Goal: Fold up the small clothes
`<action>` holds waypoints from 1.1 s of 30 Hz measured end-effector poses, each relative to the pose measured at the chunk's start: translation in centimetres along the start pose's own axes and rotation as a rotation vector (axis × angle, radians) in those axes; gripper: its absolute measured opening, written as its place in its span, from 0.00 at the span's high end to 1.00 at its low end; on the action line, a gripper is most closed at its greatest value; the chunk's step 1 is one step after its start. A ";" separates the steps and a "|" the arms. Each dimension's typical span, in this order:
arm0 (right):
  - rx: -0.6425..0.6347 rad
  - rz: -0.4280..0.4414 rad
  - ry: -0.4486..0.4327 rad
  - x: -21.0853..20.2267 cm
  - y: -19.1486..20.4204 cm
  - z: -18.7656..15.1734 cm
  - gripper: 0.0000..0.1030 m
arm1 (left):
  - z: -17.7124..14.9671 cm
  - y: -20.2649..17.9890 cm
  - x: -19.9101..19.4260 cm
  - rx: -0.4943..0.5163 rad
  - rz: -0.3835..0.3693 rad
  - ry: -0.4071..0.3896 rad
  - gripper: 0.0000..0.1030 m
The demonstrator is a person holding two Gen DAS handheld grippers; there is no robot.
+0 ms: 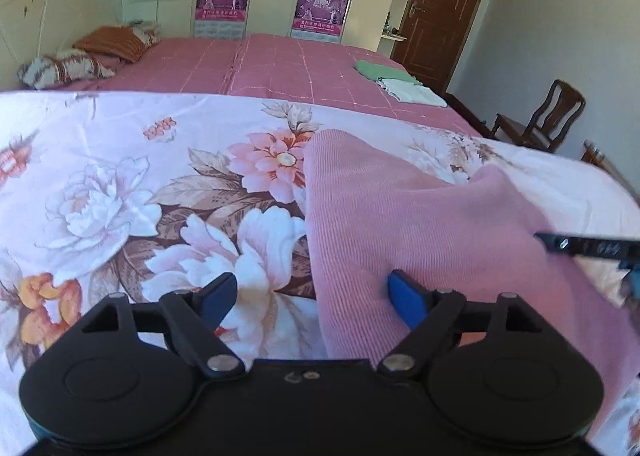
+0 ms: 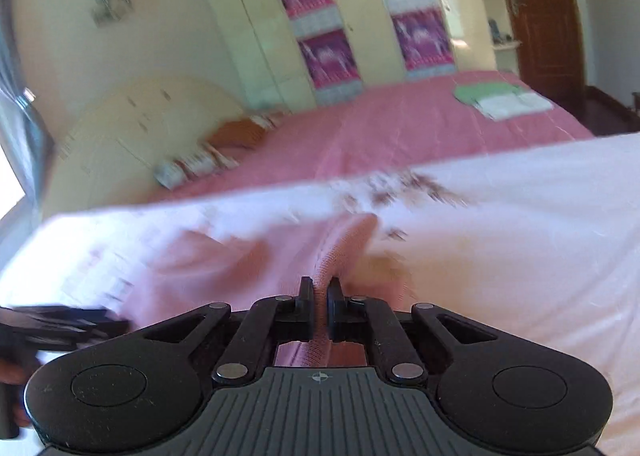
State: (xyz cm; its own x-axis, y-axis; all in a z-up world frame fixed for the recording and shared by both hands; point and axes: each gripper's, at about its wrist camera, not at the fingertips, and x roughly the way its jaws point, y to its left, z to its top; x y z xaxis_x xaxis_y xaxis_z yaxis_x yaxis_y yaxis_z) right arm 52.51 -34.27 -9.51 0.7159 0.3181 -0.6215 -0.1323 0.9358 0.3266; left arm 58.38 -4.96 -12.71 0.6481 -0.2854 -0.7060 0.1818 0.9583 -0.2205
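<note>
Garment [image 1: 420, 215] only partly folded — right gripper [image 2: 319, 296] has its jaws clenched on a pink edge, left gripper [image 1: 312, 296] gapes empty over it. Two folded pieces [image 1: 396, 81] already stacked on the bed [image 1: 280, 63].

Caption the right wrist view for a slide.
Right tongs shut on pink cloth over a floral sheet.

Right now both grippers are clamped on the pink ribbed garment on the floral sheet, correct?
Not both. The left gripper stands open over the pink ribbed garment, gripping nothing, as the left wrist view shows. Only the right gripper is clamped on it, on the floral sheet.
</note>
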 end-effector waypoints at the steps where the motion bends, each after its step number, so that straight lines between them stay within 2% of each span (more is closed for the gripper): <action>1: 0.011 -0.007 0.070 1.4 -0.6 -0.4 0.95 | 0.5 0.2 -0.3 -0.021 -0.016 -0.005 0.26; 2: 0.022 0.015 0.057 1.2 -1.0 -0.3 0.95 | 1.3 -0.1 -1.1 -0.011 -0.018 -0.055 0.28; 4: 0.045 0.026 0.061 0.1 -1.3 0.5 0.95 | 3.0 -0.9 -2.1 0.044 -0.019 -0.144 0.22; 5: 0.034 0.026 0.033 -0.8 -1.2 0.8 0.95 | 4.1 -1.2 -1.7 0.062 -0.027 -0.147 0.22; 6: 0.022 0.028 0.002 -1.5 -1.0 0.9 0.89 | 5.2 -1.4 -0.8 0.075 -0.023 -0.124 0.22; 9: -0.002 0.002 -0.021 -1.5 -0.7 1.6 0.61 | 7.2 -2.3 3.1 0.155 -0.005 -0.017 0.26; 11: 0.008 -0.013 -0.010 -0.7 -0.5 1.8 0.61 | 7.4 -2.6 5.3 0.184 0.030 0.040 0.43; 12: 0.009 -0.004 0.006 -0.3 -0.5 1.7 0.61 | 7.2 -2.3 6.0 0.179 -0.010 0.069 0.78; 13: 0.000 0.000 0.052 0.6 -0.6 1.6 0.64 | 7.0 -2.3 6.3 0.182 0.007 0.070 0.87; 14: -0.020 -0.015 0.101 1.4 -0.5 1.3 0.72 | 6.6 -2.3 6.0 0.185 0.033 0.031 0.88; 15: -0.035 -0.022 0.111 1.7 -0.4 0.9 0.80 | 6.3 -1.9 5.3 0.147 0.028 -0.019 0.90; 17: -0.040 -0.036 0.075 1.1 -0.5 0.3 0.80 | 5.1 -0.8 3.8 0.077 0.008 -0.138 0.91; 18: -0.051 -0.043 0.061 0.9 -0.5 0.0 0.82 | 4.6 -0.4 3.5 0.059 0.032 -0.169 0.94; 19: -0.056 -0.047 0.055 0.9 -0.5 -0.3 0.83 | 4.0 0.1 3.7 0.031 0.070 -0.175 0.98; 20: -0.064 -0.049 0.055 1.0 -0.5 -0.6 0.83 | 3.5 1.1 4.0 -0.023 0.078 -0.173 0.98; 22: -0.033 -0.046 0.047 1.1 -1.0 -0.7 0.83 | 3.1 2.8 4.2 -0.105 0.061 -0.135 1.00; 23: -0.009 -0.039 0.050 1.0 -1.3 -0.6 0.83 | 3.1 3.4 3.8 -0.126 0.050 -0.132 0.95; 24: -0.001 -0.036 0.043 0.7 -1.4 -0.3 0.82 | 3.2 3.8 3.0 -0.134 0.052 -0.152 0.79; 25: -0.009 -0.047 0.024 0.2 -1.3 -0.1 0.82 | 3.2 3.9 1.7 -0.126 0.046 -0.190 0.71; 27: -0.029 -0.045 -0.042 -1.4 -1.0 0.3 0.82 | 3.5 3.3 -0.6 -0.103 0.004 -0.225 0.71; 30: -0.015 0.026 -0.029 -2.6 -0.6 0.6 0.82 | 2.6 0.1 -2.2 0.007 -0.065 -0.154 0.64; 31: -0.035 0.034 -0.009 -3.0 0.0 0.2 0.82 | 1.8 -1.2 -2.5 0.058 -0.069 -0.138 0.46; 33: -0.077 0.058 0.033 -3.6 1.1 -1.1 0.82 | -0.2 -3.1 -2.3 0.157 -0.038 -0.100 0.34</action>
State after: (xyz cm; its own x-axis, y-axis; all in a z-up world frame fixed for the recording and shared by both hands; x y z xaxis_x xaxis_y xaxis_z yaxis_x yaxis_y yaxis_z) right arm 48.99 -34.24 -7.73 0.6829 0.3755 -0.6266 -0.2258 0.9243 0.3078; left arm 56.19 -7.25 -10.55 0.7075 -0.3266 -0.6268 0.3161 0.9394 -0.1326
